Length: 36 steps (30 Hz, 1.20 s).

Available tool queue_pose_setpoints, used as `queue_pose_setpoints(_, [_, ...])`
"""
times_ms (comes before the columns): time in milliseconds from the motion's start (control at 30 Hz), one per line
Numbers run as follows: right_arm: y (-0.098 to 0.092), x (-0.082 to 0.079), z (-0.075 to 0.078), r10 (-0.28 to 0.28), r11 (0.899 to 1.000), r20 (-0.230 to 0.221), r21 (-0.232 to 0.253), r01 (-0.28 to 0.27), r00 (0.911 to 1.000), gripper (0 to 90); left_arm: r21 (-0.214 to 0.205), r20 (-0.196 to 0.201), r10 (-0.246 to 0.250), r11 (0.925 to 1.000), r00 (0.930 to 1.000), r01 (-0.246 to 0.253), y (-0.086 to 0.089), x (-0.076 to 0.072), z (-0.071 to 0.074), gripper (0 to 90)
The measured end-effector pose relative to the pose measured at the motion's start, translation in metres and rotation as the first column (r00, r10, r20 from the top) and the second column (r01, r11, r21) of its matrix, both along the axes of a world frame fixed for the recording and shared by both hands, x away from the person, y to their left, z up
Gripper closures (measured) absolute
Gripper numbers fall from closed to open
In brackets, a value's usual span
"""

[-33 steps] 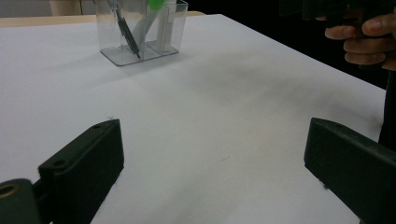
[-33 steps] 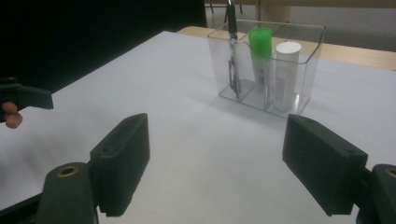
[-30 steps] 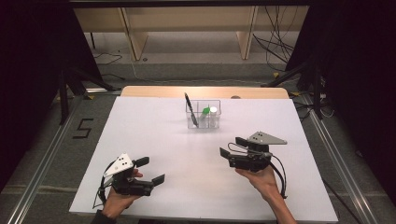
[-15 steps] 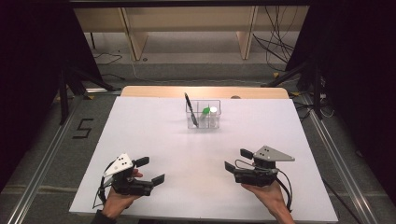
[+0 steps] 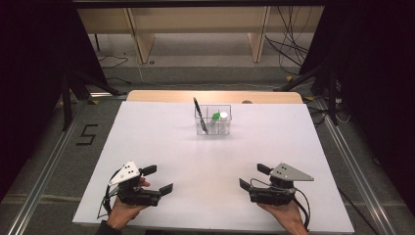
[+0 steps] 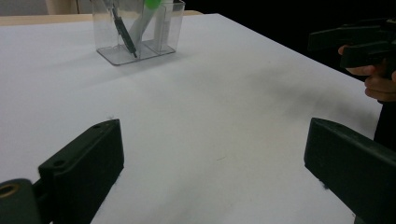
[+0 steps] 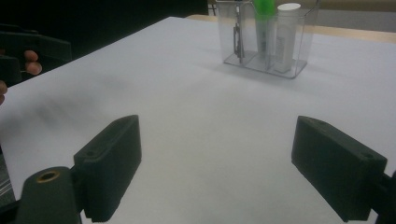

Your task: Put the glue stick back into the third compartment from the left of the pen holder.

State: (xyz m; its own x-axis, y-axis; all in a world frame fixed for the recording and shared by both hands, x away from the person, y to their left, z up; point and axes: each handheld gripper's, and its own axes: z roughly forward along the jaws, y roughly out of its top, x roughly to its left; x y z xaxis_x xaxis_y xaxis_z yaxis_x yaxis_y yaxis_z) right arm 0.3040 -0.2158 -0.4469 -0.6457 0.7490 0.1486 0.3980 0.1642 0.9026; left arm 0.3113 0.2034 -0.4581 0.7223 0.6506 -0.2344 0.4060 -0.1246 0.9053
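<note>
The clear plastic three-compartment holder [image 5: 213, 119] stands at the far middle of the white table [image 5: 161, 147], with a black pen [image 5: 199, 113], a green-capped marker [image 5: 216, 116] and a white-capped tube [image 5: 224, 116] upright inside. Both tools rest well short of the holder, near the table's front edge. The left tool [image 5: 157, 179] stands spread and empty; the right tool [image 5: 254, 176] has just been opening and holds nothing. To reach well, approach the holder from above with the jaws aligned to one item, avoiding its walls.
</note>
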Motion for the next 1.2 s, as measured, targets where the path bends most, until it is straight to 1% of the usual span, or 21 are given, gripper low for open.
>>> queue_pose_setpoints(200, [-0.005,-0.006,-0.004,-0.006,1.0,-0.007,0.006,0.006,1.0,16.7,0.005,-0.001,-0.005,1.0,1.0,0.005,0.0,0.0,0.0,4.2])
queue_pose_setpoints(333, [-0.006,-0.008,-0.006,-0.006,1.0,-0.006,0.001,0.006,1.0,16.7,0.003,-0.001,-0.004,1.0,1.0,0.004,0.0,0.0,0.0,4.3])
queue_pose_setpoints(433, [-0.008,-0.009,-0.007,-0.011,1.0,-0.01,0.006,0.011,0.9999,16.8,0.005,-0.001,-0.005,1.0,1.0,0.005,0.0,0.0,0.0,4.3])
queue_pose_setpoints(633, [-0.009,-0.01,-0.009,-0.012,1.0,-0.015,0.003,0.012,0.9998,16.8,0.003,-0.001,-0.005,1.0,1.0,0.005,-0.001,0.0,0.0,4.3])
queue_pose_setpoints(1200, [-0.009,-0.009,-0.011,-0.019,1.0,-0.012,0.0,0.019,0.9998,16.8,0.003,-0.002,-0.005,1.0,1.0,0.005,-0.001,0.0,0.0,4.3])
